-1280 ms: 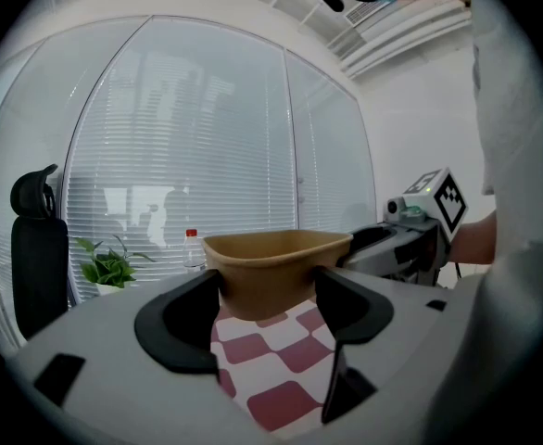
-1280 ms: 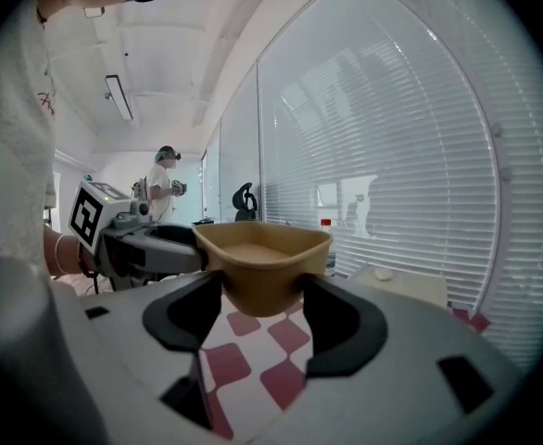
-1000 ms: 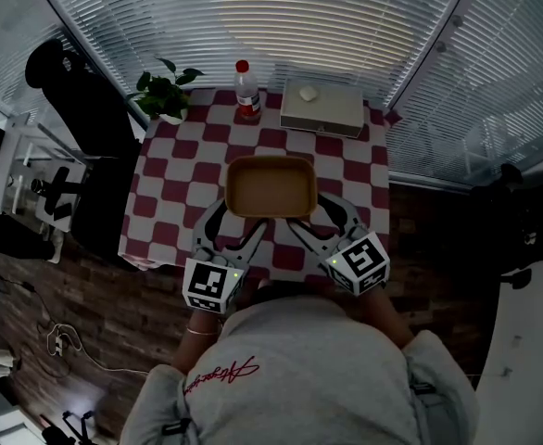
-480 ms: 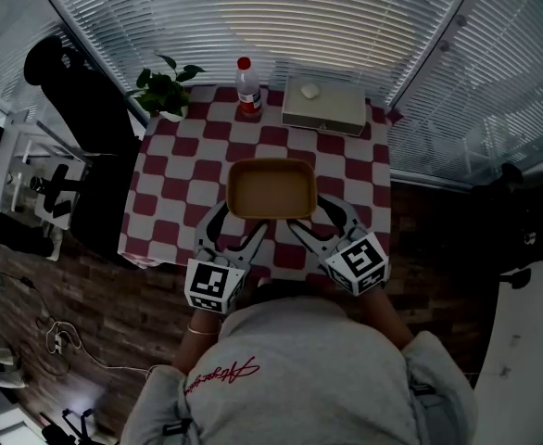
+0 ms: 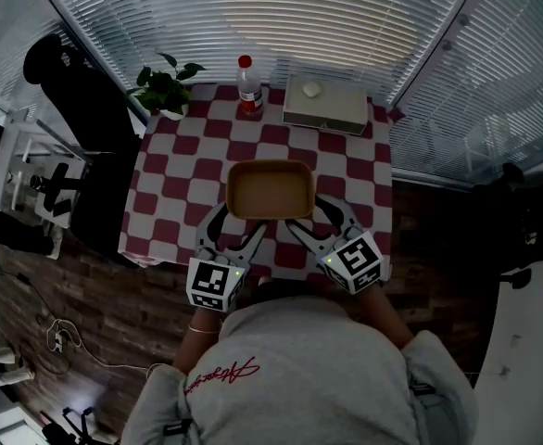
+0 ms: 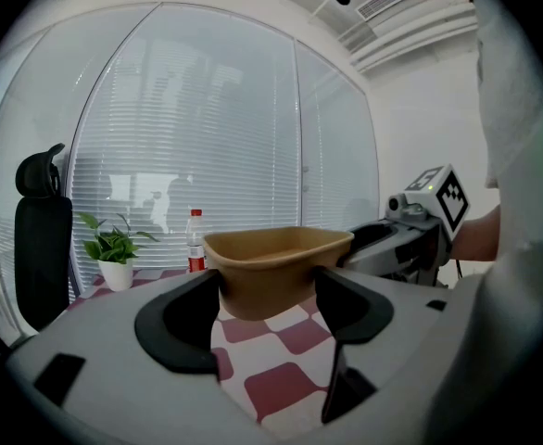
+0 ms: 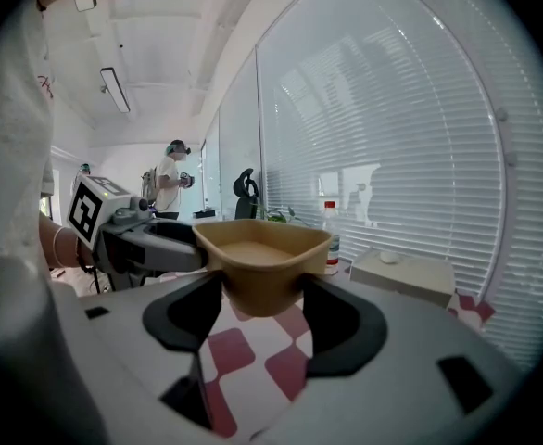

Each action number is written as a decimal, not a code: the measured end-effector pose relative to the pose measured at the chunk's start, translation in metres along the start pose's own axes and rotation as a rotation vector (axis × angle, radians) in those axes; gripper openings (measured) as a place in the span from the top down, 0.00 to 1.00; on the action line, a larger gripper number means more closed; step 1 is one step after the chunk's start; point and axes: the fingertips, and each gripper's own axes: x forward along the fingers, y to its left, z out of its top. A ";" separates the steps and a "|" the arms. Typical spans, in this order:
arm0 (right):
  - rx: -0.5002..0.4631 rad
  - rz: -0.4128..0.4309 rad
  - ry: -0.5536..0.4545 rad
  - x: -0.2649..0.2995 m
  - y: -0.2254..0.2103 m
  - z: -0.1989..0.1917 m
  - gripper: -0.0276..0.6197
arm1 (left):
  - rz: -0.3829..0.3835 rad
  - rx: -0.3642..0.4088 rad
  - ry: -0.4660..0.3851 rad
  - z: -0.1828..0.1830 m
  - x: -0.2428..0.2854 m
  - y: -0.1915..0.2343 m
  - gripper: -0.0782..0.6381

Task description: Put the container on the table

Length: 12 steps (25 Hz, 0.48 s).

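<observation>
Barely anything has shifted since a second ago: we hold the tan container (image 5: 271, 190) over the near half of the checked tabletop (image 5: 174, 188).
Its long axis runs side to side, parallel to the tabletop's near edge, about midway between the left and right edges. In both gripper views it looks to us clear of the cloth rather than resting on it. Our left gripper (image 5: 239, 221) clamps its near left corner and our right gripper (image 5: 313, 219) its near right corner, jaws wide against the walls. The container lies straight ahead of both hands, neither nearer. We judge the coming move to be a level lowering, both hands together. Well beyond, along the far edge, stand a potted plant (image 5: 165, 93), a bottle (image 5: 246, 86) and a pale box (image 5: 324, 103).
</observation>
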 end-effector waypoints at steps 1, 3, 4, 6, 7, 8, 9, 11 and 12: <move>-0.001 0.001 0.001 0.000 0.000 0.000 0.53 | 0.001 -0.001 0.001 0.000 0.000 0.000 0.44; -0.001 0.002 0.003 0.001 -0.001 -0.001 0.53 | 0.002 0.000 0.003 -0.001 0.001 0.001 0.44; 0.000 0.002 0.003 0.002 -0.001 -0.001 0.53 | 0.003 0.000 0.004 -0.002 0.001 0.001 0.44; -0.002 0.002 0.005 0.002 -0.001 -0.002 0.53 | 0.002 -0.007 0.004 -0.003 0.001 0.001 0.44; -0.003 0.002 0.006 0.003 -0.001 -0.002 0.53 | 0.002 -0.013 0.005 -0.004 0.001 0.002 0.44; -0.004 0.002 0.007 0.003 0.000 -0.002 0.53 | 0.002 -0.019 0.005 -0.005 0.001 0.002 0.44; -0.004 0.003 0.009 0.003 0.000 -0.002 0.53 | 0.001 -0.022 0.005 -0.005 0.001 0.002 0.44; -0.006 0.002 0.017 0.004 0.001 -0.004 0.53 | 0.001 -0.020 0.006 -0.007 0.000 0.003 0.44; -0.005 0.002 0.020 0.004 0.001 -0.005 0.53 | 0.001 -0.019 0.007 -0.007 0.000 0.003 0.44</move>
